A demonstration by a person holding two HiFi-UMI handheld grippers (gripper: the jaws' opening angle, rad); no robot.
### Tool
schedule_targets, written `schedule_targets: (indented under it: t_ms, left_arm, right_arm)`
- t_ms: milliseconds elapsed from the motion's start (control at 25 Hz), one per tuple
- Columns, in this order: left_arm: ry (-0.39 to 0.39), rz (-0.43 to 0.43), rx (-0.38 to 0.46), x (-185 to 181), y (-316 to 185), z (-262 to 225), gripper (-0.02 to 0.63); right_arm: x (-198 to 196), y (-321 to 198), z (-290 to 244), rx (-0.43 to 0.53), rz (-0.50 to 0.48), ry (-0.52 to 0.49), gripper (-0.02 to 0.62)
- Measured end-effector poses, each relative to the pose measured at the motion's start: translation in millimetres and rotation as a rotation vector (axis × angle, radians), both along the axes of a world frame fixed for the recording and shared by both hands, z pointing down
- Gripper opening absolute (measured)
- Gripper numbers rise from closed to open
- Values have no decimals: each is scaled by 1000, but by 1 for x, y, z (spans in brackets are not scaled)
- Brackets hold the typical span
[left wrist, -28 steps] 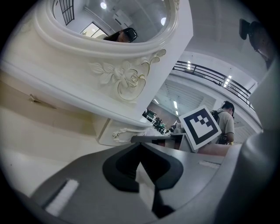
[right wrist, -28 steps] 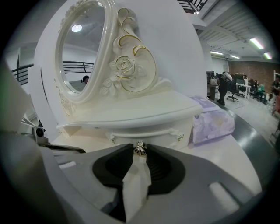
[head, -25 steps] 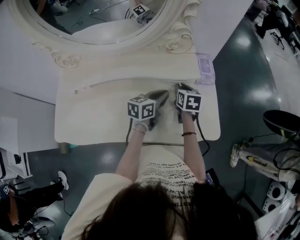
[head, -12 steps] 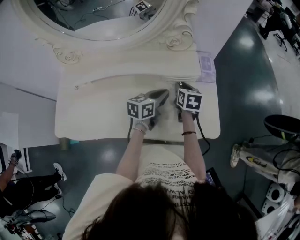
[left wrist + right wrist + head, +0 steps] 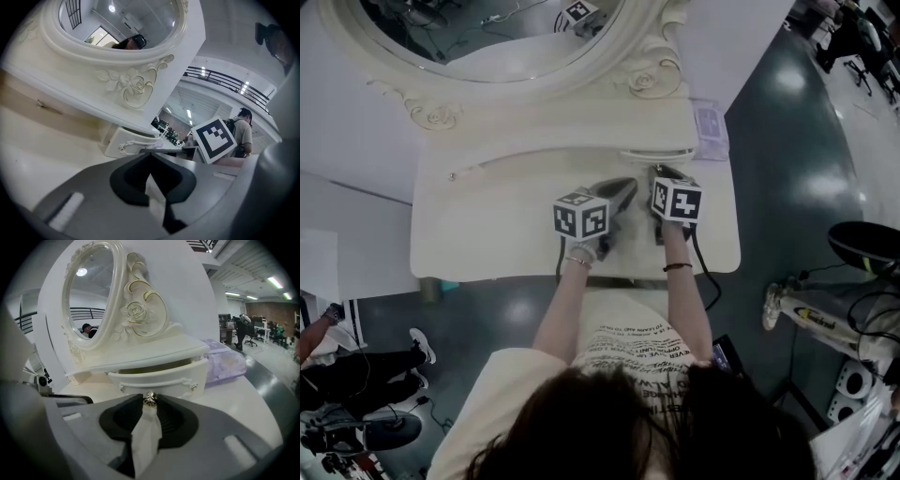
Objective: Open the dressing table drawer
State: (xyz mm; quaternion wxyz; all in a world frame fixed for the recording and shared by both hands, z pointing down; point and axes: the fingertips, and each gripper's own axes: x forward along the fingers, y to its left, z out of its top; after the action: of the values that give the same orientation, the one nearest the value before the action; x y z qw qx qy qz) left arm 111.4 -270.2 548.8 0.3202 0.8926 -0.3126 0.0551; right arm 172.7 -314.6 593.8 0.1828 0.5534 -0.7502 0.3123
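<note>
Setting: a cream dressing table [image 5: 487, 234] stands on a dark glossy floor [image 5: 769, 150], with an oval mirror [image 5: 506, 37] in a carved frame at the back.
Left gripper: the left gripper [image 5: 150, 155] is over the middle of the table top, beside the right one. Its jaw tips seem to meet with nothing from the table between them, though that view is close and dim.
Drawer: the drawer [image 5: 159, 377] is small and sits under the shelf at the mirror's right foot. It is pulled a little way out, with a gap showing above its front.
Knob: the knob [image 5: 149, 398] is small and metallic, at the middle of the drawer front.
Right gripper: the right gripper [image 5: 150, 400] is low over the table, straight in front of the drawer. Its jaws are clamped on the knob from either side.
Purple pack: the purple pack [image 5: 225, 363] lies just right of the drawer, near the table's edge.
</note>
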Motion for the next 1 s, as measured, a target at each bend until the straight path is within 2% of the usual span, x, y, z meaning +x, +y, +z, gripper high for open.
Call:
schedule_targets:
  t_ms: [1000]
  left_arm:
    - [5,2,2,-1,18,-2,0]
  right_arm:
    - [0,20,-1,-5,4,-13,101]
